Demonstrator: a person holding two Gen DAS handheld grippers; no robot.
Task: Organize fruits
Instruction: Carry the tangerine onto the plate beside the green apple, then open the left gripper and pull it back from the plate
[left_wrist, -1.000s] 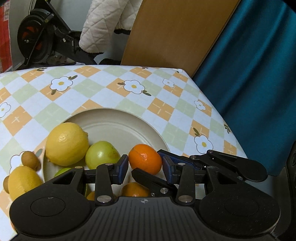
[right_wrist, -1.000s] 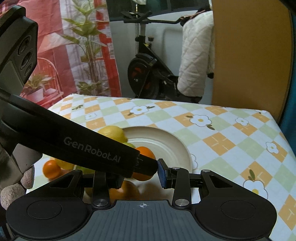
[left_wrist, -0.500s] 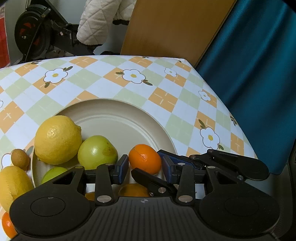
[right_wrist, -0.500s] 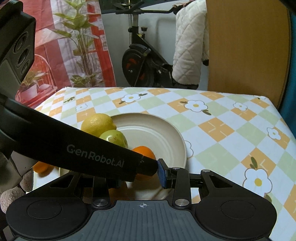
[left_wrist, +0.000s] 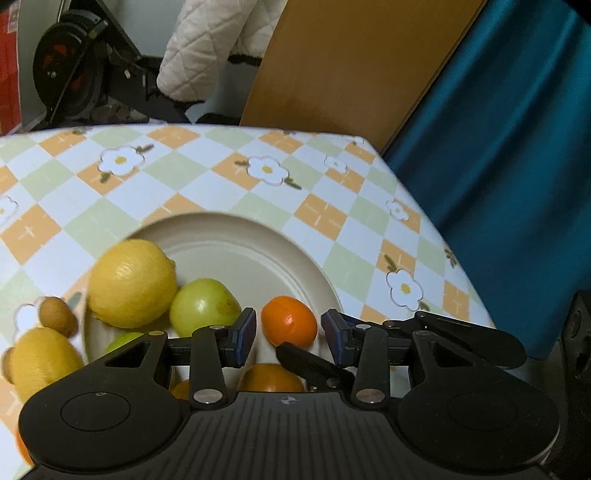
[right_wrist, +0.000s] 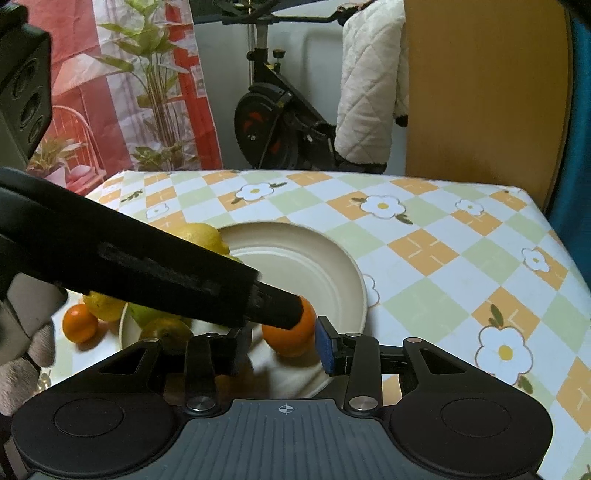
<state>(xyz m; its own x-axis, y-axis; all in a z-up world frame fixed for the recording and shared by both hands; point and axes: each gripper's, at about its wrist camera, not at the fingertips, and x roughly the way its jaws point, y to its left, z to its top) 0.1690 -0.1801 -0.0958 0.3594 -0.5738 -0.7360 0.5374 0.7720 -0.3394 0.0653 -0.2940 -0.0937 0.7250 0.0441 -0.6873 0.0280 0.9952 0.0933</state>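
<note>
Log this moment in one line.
left claw: open, flanking orange | right claw: just opening, orange between jaws | plate: lemon, green fruit

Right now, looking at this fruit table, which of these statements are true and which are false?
1. A lemon lies on the plate. True.
2. The kiwi lies on the plate. False: it sits on the tablecloth, beside the plate.
3. An exercise bike stands beyond the tablecloth. True.
4. The tablecloth is plain blue. False: it is checked orange, green and white, with flowers.
</note>
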